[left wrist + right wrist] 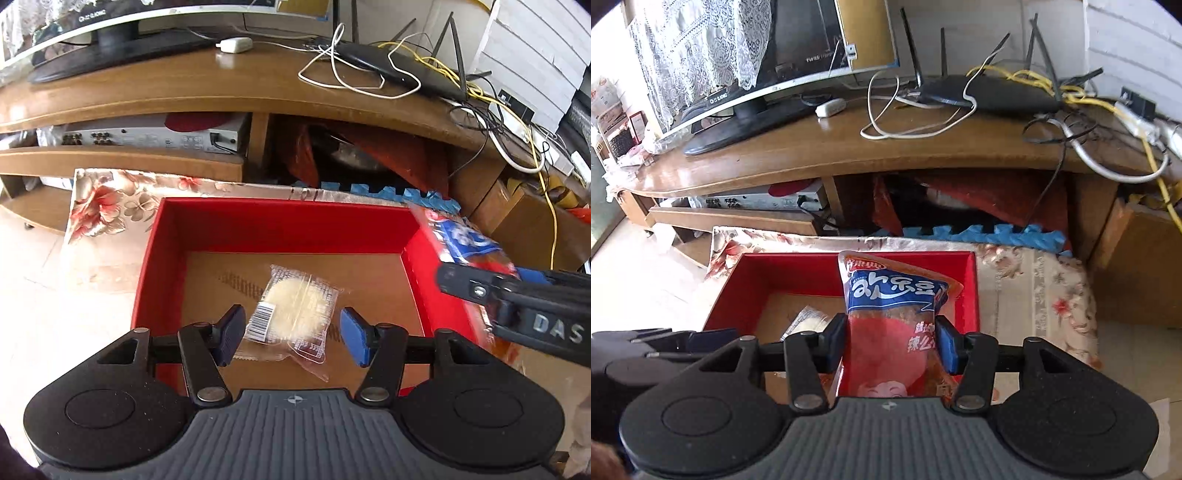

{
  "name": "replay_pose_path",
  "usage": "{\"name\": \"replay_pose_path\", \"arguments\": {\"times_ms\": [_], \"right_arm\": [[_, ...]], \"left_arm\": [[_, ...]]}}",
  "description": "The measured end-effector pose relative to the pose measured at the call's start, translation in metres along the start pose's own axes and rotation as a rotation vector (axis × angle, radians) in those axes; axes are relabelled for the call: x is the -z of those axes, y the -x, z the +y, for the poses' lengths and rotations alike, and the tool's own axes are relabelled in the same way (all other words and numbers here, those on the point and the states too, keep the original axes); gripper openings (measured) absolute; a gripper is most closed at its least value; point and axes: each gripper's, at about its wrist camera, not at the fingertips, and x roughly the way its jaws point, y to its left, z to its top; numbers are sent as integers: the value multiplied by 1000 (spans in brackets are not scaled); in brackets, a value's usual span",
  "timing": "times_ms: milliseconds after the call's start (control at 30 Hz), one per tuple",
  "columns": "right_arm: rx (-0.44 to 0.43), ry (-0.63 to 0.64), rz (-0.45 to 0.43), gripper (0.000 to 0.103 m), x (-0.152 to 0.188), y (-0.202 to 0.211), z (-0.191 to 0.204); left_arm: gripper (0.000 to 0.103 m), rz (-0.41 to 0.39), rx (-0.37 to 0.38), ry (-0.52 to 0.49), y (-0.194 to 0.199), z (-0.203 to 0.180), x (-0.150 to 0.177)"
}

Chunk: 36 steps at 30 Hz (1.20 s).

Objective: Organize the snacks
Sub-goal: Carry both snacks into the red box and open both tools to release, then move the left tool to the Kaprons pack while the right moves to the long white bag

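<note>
Snacks are being gathered into a red box (280, 225) with a brown cardboard bottom, which sits on a flowered cloth (110, 199) in front of a wooden TV stand (221, 85).

A clear-wrapped round cake (291, 310) lies between the pads of the left gripper (291, 336), over the bottom of the box. The blue pads stand just beside the wrapper's edges on either side; I cannot tell whether they press on it or only flank it, nor whether the packet rests on the cardboard.

The right gripper (892, 341) holds a red and blue snack packet (897, 314) upright. Its pads sit against both sides of the packet at mid-height, and the printed top sticks up past them. In the left wrist view this gripper and its packet come in from the right, over the right wall of the box, blurred.

On the TV stand sit a monitor (746, 74), a black router (990, 92) with aerials, and loose white and yellow cables. A silver player (147, 136) rests on the shelf below.
</note>
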Motion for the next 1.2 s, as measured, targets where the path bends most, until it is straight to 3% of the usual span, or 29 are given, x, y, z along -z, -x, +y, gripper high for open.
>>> {"name": "replay_pose_path", "arguments": {"times_ms": [300,533,867,1200], "right_arm": [[39,28,22,51,8,4,3],[55,26,74,52,40,19,9],[-2,-41,165,52,92,39,16],[-33,-155,280,52,123,19,5]], "left_arm": [[73,18,24,11,-1,3,3],[75,18,36,8,12,8,16],[78,49,59,43,30,20,50],[80,73,63,51,35,26,68]]}}
